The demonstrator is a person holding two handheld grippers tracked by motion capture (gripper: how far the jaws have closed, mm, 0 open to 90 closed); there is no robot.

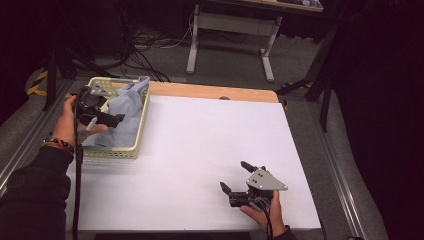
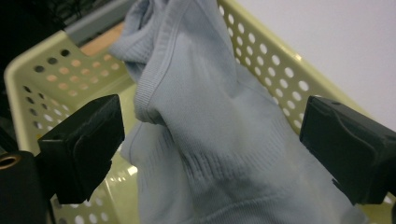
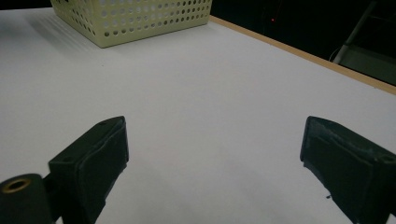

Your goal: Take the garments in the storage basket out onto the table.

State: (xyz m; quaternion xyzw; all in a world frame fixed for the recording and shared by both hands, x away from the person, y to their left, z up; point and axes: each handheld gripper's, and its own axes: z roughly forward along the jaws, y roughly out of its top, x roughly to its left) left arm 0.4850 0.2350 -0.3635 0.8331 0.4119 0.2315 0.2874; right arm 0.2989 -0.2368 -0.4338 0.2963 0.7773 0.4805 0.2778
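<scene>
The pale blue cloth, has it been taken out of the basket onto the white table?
No, the pale blue cloth lies in the yellow perforated basket, draped against its wall, with the left gripper open around it.

White-topped table (image 1: 200, 150) with a pale yellow perforated basket (image 1: 131, 148) at its far left corner.

In the left gripper view the bottom edge cuts off the lower part of the pale blue garment (image 2: 205, 140), which hides the floor of the basket (image 2: 42, 70), and in the right gripper view the top edge cuts off the basket's upper part.
</scene>
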